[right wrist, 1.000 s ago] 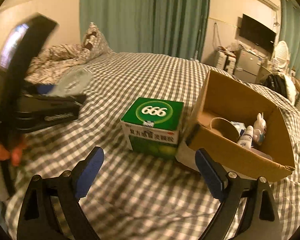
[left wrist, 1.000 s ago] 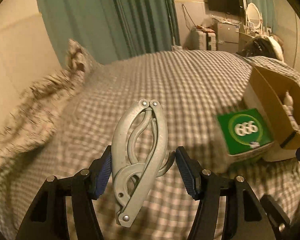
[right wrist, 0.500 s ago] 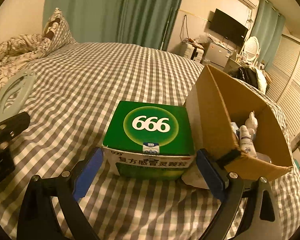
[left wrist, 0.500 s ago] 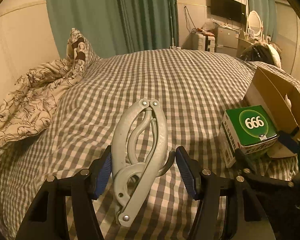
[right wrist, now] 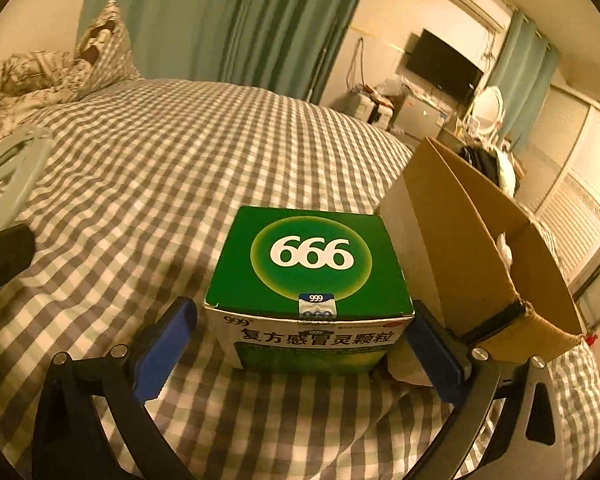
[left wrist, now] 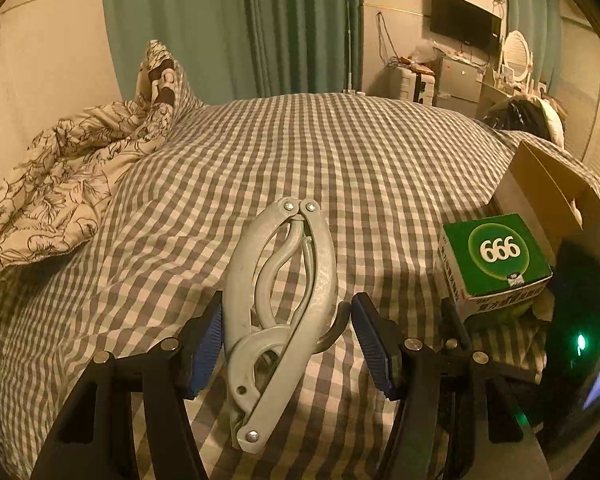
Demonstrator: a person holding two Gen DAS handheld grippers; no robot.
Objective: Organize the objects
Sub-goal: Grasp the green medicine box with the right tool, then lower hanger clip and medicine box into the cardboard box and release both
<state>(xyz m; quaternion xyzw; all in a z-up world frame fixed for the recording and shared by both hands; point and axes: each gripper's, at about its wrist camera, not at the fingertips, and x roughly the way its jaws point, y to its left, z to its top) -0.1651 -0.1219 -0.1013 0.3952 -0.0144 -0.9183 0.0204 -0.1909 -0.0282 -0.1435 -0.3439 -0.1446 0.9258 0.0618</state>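
Here the right gripper (right wrist: 300, 344) straddled the green medicine box (right wrist: 308, 268) on the checked bedspread (right wrist: 228, 140), its jaws still opening to full width, with the box between the blue pads (right wrist: 162, 350) but not yet pressed. The box lay just left of the cardboard box (right wrist: 480, 240), which already held a few small items. A good grasp probably called for centring the jaws on the box's side walls, keeping the right pad clear of the cardboard flap, then closing squarely so the carton would not crush or twist. The left gripper (left wrist: 286, 338), half open, carried a grey metal clamp tool (left wrist: 278, 296): the left pad lay against the tool's handle and its hook neared the right pad, so it looked wedged rather than squeezed, and tilting that hand might let it slip.
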